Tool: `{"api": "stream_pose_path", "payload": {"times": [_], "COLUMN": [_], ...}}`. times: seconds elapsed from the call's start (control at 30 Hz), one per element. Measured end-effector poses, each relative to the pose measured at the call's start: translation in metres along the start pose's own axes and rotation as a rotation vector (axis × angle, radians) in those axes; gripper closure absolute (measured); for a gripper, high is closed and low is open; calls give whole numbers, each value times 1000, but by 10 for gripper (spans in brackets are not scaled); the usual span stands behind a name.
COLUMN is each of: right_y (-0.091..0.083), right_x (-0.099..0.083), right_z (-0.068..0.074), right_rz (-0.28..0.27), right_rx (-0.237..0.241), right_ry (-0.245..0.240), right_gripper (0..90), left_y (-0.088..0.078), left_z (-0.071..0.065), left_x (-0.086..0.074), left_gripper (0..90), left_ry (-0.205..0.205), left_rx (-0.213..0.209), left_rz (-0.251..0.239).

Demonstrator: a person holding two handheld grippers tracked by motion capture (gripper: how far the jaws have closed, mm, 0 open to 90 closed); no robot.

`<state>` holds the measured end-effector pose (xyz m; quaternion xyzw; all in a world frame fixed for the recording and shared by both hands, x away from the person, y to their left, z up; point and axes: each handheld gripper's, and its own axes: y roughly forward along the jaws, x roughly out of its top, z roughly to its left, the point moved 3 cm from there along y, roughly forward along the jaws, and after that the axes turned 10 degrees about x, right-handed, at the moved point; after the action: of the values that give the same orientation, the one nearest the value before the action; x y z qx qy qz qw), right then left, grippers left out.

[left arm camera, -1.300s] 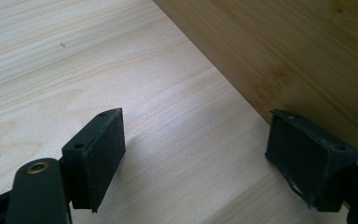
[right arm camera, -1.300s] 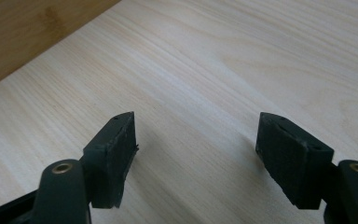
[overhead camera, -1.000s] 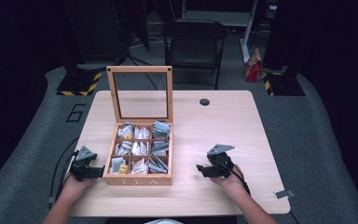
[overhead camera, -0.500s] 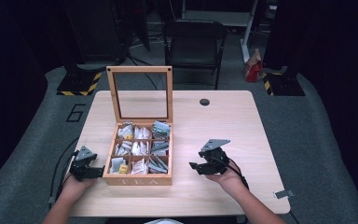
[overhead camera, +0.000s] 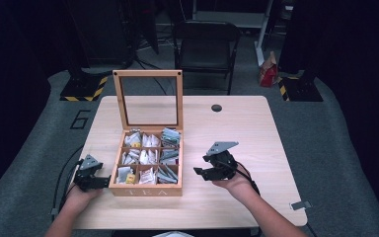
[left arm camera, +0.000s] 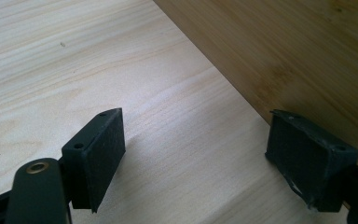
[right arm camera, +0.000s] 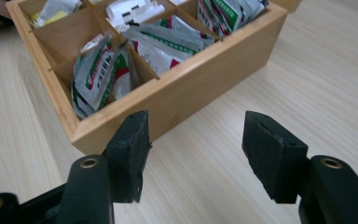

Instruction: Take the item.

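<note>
On my left, the left gripper (overhead camera: pixel 94 178) rests on the table (overhead camera: pixel 256 128), jaws apart and empty, right up against the left wall of the wooden tea box (overhead camera: pixel 148 189). The box stands between my two tools, lid upright, compartments full of tea sachets (right arm camera: pixel 100 74). The right gripper (overhead camera: pixel 208 171) hovers just beside its right wall; its jaws have just been closing, nothing between them, still apart.

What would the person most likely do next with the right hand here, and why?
Probably carry the right hand-held gripper over the tea box and down toward a packet. The lid stands open, the compartments hold tea packets, and this hand-held gripper's jaws, which have just been closing a little, are empty and face the box's side.
</note>
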<state>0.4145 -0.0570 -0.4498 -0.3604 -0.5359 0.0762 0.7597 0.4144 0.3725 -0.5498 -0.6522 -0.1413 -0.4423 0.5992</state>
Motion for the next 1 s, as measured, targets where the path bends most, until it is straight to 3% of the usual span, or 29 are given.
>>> {"api": "stream_pose_path", "payload": {"times": [0.23,0.57,1.0], "right_y": [4,11,37], "right_x": [13,28,32], "right_z": [5,13,32], "right_rz": [0,-2,5], "right_rx": [8,37,88], "right_ry": [-1,-47,-89], "right_gripper": [450,527,611], "left_y": [0,0,1], "left_z": [0,0,0], "left_x": [0,0,0], "left_gripper": [190,190,190], "left_ry": [0,0,3], "left_rx": [0,0,6], "left_rz": [0,0,-12]}}
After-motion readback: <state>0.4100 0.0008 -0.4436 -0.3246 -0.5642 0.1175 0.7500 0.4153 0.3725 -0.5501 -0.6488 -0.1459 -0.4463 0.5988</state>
